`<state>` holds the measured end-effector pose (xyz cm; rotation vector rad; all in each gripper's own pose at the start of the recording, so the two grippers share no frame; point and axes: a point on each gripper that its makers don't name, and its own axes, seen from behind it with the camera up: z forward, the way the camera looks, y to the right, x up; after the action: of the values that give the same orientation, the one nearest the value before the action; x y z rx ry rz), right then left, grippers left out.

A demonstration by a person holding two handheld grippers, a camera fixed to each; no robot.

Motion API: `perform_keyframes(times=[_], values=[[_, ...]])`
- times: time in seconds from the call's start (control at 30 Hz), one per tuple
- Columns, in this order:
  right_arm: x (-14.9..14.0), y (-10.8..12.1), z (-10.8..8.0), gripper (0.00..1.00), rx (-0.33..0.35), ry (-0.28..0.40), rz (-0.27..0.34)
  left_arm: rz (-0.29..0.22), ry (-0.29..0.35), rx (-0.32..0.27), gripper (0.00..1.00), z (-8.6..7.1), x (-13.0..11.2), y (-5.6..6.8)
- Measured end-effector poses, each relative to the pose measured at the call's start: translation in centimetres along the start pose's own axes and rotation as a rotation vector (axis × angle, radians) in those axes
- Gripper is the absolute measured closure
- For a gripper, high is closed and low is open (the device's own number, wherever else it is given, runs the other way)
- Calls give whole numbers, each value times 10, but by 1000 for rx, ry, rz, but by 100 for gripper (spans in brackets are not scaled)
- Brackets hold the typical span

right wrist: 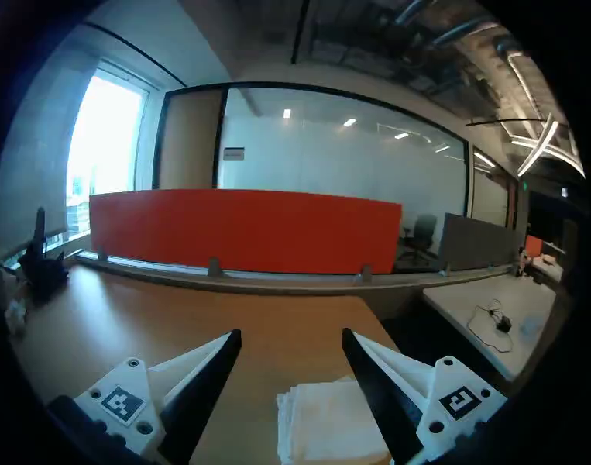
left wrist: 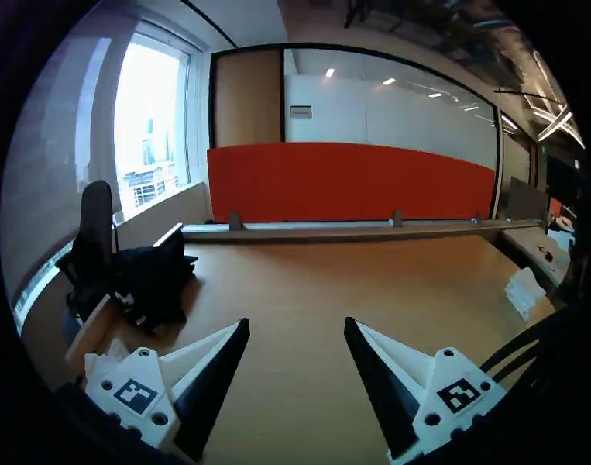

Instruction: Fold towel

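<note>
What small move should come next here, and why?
Probably lower the right tongs onto the white towel, which lies just below them, not yet gripped. The left tongs hang open over the desk, farther from it.

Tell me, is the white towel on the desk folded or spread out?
Folded: in the right gripper view the white towel lies on the wooden desk as a compact pile, with layered edges along its left side.

daylight glare blows out the window (left wrist: pixel 152 139); ceiling lights (right wrist: pixel 543 147) glow; edges bend and darken.
</note>
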<state>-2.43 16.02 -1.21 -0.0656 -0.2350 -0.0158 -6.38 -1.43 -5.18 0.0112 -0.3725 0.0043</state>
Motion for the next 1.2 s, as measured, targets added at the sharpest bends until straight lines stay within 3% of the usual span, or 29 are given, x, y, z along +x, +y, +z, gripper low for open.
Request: perform_keyframes(times=[0.2, 0.4, 0.77, 1.2], values=[[8, -7, -2, 0, 12, 15, -1, 4, 144, 33, 10, 0, 45, -14], [13, -14, -5, 0, 20, 27, -4, -5, 216, 40, 10, 0, 70, -20], [43, -45, -8, 0, 26, 76, 1, 0, 236, 27, 10, 6, 81, -23], [74, -123, -8, 0, 73, 130, -25, -13, 256, 4, 10, 13, 89, -27]])
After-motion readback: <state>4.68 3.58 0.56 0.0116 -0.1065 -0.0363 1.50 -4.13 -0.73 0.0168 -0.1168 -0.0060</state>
